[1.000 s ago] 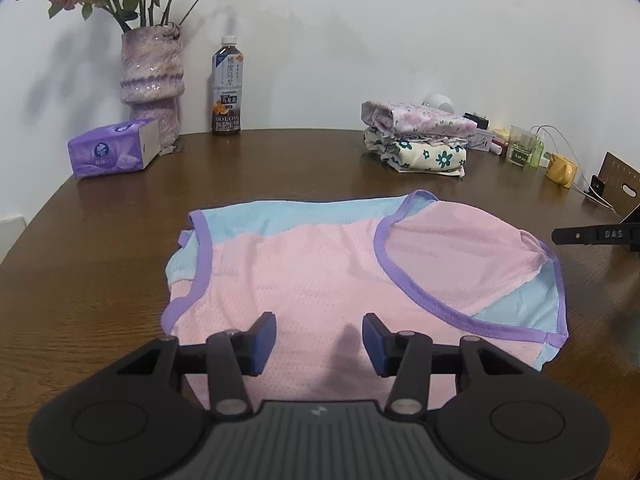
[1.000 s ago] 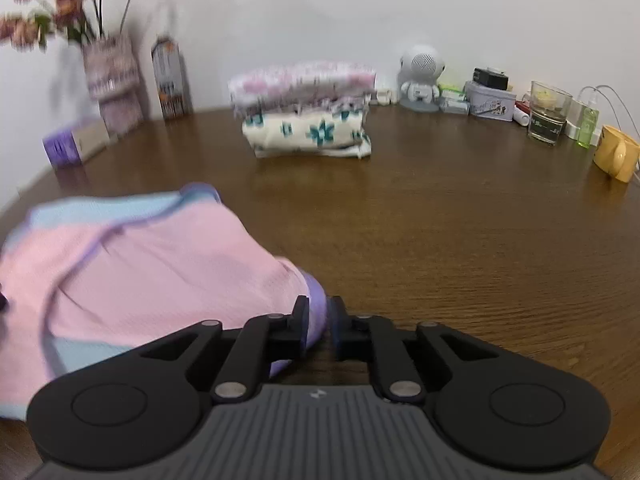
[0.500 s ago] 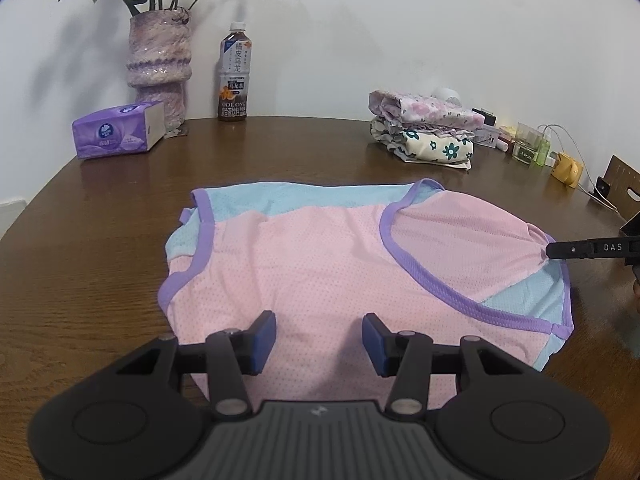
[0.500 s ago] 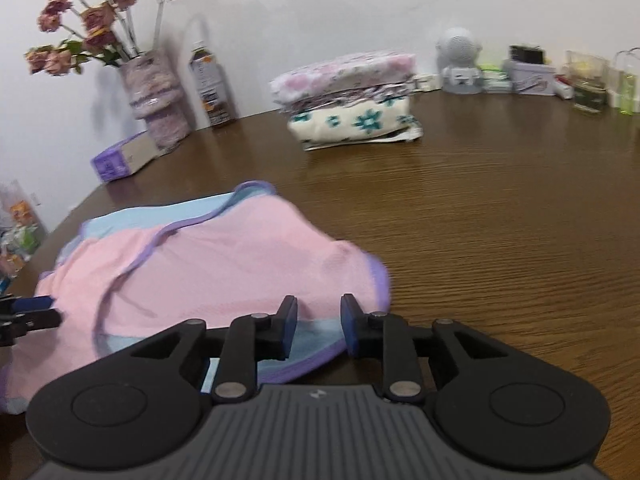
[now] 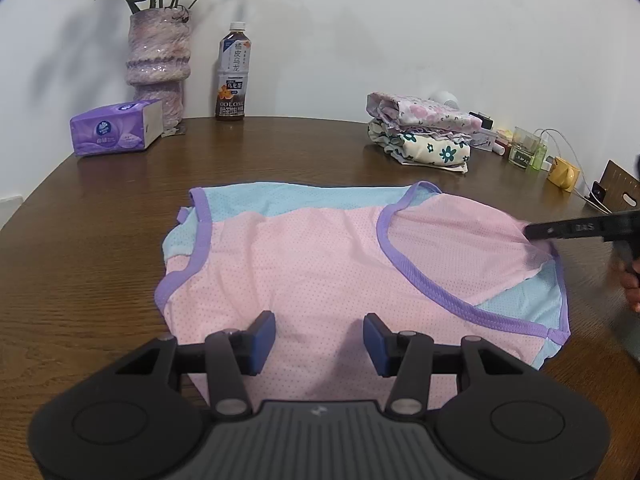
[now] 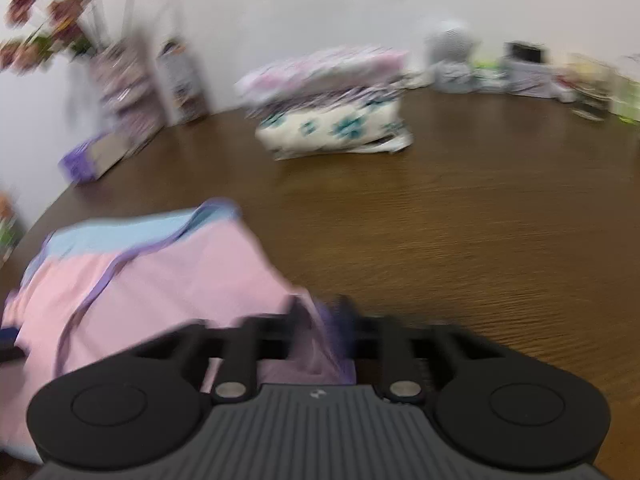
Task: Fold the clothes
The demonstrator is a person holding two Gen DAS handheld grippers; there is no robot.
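Note:
A pink and light-blue sleeveless top with purple trim (image 5: 320,264) lies spread on the brown table (image 5: 100,240). My left gripper (image 5: 319,338) hovers open over the top's near hem, with pink fabric beneath and nothing pinched. My right gripper (image 6: 320,320) is shut on the top's (image 6: 160,280) right edge, a fold of pink and purple cloth bunched between its jaws. In the left wrist view the right gripper (image 5: 530,234) reaches in from the right and grips that edge, slightly lifted. The right wrist view is motion-blurred.
A stack of folded floral clothes (image 5: 420,132) sits at the back right, with small bottles and a yellow cup (image 5: 564,172) beyond. At the back left stand a vase of flowers (image 5: 158,60), a tea bottle (image 5: 234,76) and a purple tissue pack (image 5: 116,128). A hand (image 5: 630,280) shows at the right edge.
My right gripper opened slightly, slid in over the top's right edge and shut on it. The left gripper stayed open over the near hem.

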